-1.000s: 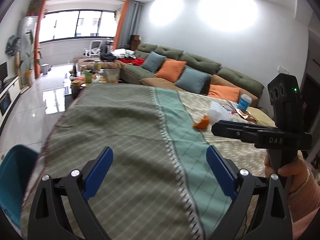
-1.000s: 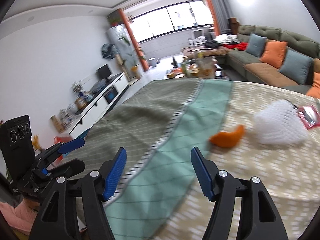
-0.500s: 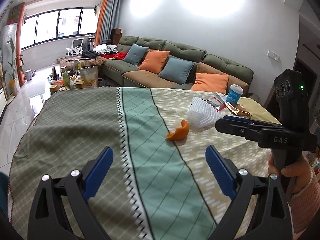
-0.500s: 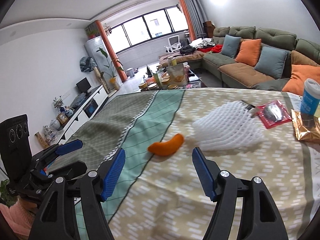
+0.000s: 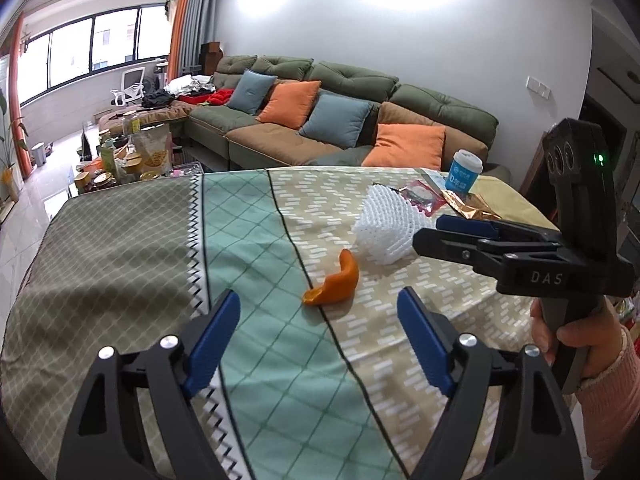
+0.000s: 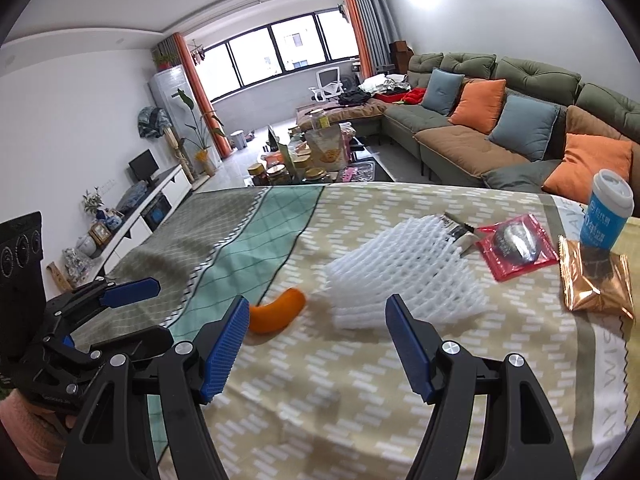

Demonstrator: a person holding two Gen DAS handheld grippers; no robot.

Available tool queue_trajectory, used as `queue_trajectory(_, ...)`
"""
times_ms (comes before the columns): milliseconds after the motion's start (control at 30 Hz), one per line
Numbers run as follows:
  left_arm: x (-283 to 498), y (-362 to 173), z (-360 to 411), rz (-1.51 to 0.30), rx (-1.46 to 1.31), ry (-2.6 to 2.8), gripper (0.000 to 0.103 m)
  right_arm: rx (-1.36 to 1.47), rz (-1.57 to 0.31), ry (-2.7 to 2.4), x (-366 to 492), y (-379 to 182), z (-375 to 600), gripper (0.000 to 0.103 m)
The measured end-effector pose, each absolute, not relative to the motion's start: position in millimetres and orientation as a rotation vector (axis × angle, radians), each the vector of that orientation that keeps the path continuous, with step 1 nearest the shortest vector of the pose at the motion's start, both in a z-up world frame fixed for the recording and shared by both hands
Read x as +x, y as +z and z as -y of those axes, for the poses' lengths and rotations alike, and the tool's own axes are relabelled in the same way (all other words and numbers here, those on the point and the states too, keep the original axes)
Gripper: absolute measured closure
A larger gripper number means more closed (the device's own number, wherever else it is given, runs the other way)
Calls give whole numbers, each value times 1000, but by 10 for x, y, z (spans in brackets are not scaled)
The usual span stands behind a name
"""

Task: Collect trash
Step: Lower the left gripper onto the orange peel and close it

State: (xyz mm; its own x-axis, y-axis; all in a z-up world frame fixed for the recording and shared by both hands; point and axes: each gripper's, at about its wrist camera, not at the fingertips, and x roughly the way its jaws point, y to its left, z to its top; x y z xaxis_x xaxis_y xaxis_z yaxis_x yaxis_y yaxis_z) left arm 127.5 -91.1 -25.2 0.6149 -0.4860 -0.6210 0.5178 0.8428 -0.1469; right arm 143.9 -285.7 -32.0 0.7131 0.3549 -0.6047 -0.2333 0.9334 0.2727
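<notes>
An orange peel (image 5: 335, 280) lies on the patterned tablecloth (image 5: 120, 248), with a white foam fruit net (image 5: 386, 227) just behind it. Further right lie a red wrapper (image 6: 516, 246), a gold foil wrapper (image 6: 594, 280) and a blue paper cup (image 6: 607, 216). My left gripper (image 5: 318, 320) is open and empty, hovering just short of the peel. My right gripper (image 6: 314, 326) is open and empty, in front of the peel (image 6: 278, 311) and the net (image 6: 404, 276). The right gripper also shows in the left wrist view (image 5: 460, 228), beside the net.
A green sofa (image 5: 360, 120) with orange and blue cushions stands behind the table. A cluttered coffee table (image 6: 320, 164) with jars and a snack bag is beyond the far edge. A TV cabinet (image 6: 140, 208) lines the left wall.
Both grippers have swung right and moved forward over the table. The peel, net and wrappers now sit closer and more central in both views. Both grippers stayed open.
</notes>
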Motion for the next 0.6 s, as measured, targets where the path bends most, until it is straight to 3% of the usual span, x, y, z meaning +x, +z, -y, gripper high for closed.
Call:
queue_trajectory(300, 1522, -395, 1130, -772, 83, -602, 33, 143, -759, 290, 1700, -419, 2887, 28)
queue_trajectory(533, 1637, -531, 1237, -836, 110, -602, 47, 113, -809, 261, 1871, -519, 2898, 28)
queue_trajectory(600, 1668, -576, 1250, -862, 109, -607, 56, 105, -829, 263, 1905, -564, 2895, 30)
